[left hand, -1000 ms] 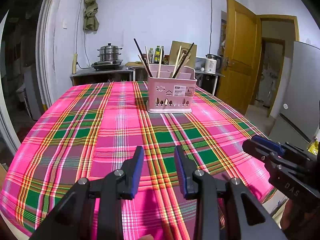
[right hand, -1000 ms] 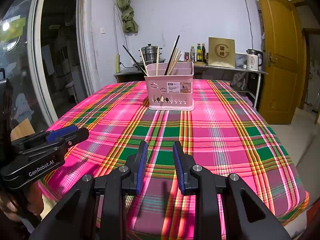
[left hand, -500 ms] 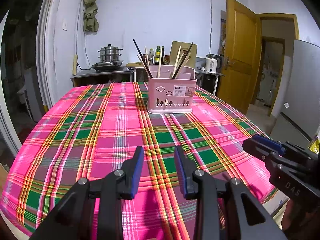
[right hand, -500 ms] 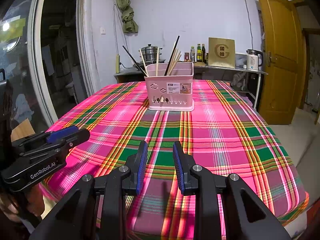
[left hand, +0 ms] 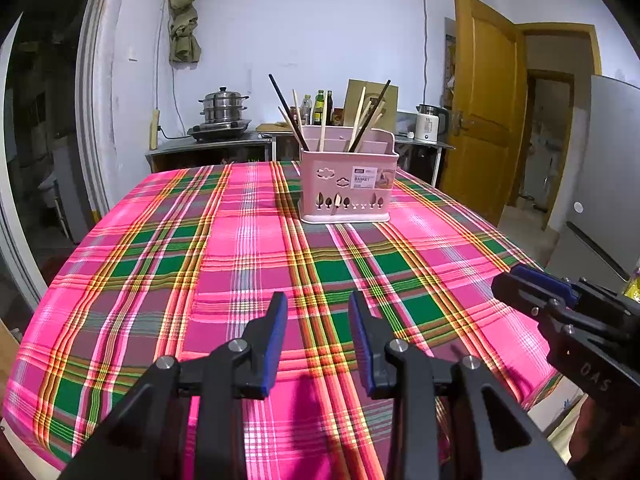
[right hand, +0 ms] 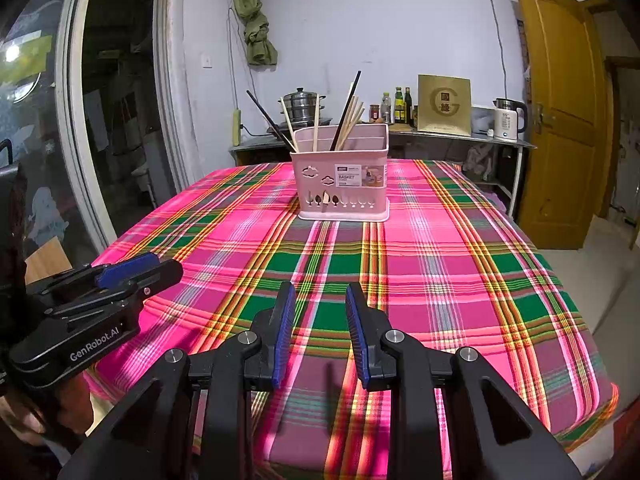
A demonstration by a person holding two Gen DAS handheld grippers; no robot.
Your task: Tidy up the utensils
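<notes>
A pink plastic utensil basket (left hand: 347, 184) (right hand: 341, 176) stands upright at the far middle of the table, with several chopsticks (left hand: 362, 118) (right hand: 344, 114), black and pale wood, leaning in it. My left gripper (left hand: 318, 308) hovers open over the near part of the plaid cloth, nothing between its blue pads. My right gripper (right hand: 320, 298) is also open and empty, low over the near edge. Each gripper shows from the side in the other's view: the right gripper (left hand: 520, 280) at the right edge, the left gripper (right hand: 152, 268) at the left edge.
A pink and green plaid tablecloth (left hand: 248, 256) (right hand: 440, 264) covers the table. Behind it a counter holds a steamer pot (left hand: 223, 110), bottles (right hand: 400, 106) and a white kettle (right hand: 507, 120). A wooden door (right hand: 564, 120) stands open at the right, a grey fridge (left hand: 600, 184) beside it.
</notes>
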